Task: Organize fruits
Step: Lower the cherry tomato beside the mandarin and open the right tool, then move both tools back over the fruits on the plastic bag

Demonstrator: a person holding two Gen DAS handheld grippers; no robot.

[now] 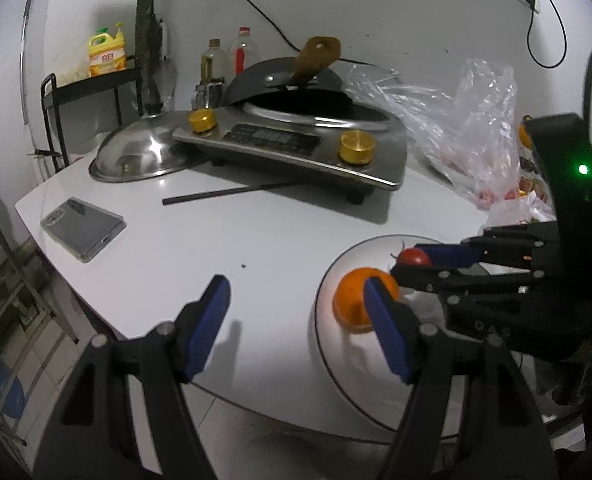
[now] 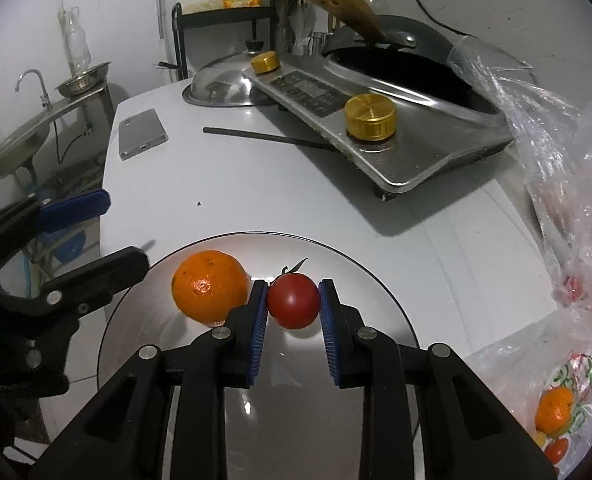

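Note:
A red tomato (image 2: 294,304) with a green stem sits between the blue pads of my right gripper (image 2: 293,284), which is shut on it just above a round glass plate (image 2: 364,280). An orange (image 2: 210,288) rests on the plate, touching the gripper's left finger. In the left wrist view the same orange (image 1: 350,300) and tomato (image 1: 414,258) show on the plate (image 1: 336,360), with the right gripper (image 1: 410,259) reaching in from the right. My left gripper (image 1: 296,284) is open and empty; its right finger overlaps the orange from this angle. The left gripper (image 2: 116,232) stands left of the plate.
A steel cooker (image 2: 396,152) with gold knobs and a black wok stands behind. A steel lid (image 1: 136,156), a phone (image 1: 82,226) and a dark stick (image 1: 224,194) lie on the white table. Plastic bags (image 2: 568,208) with more fruit sit at the right. A sink (image 2: 20,144) is far left.

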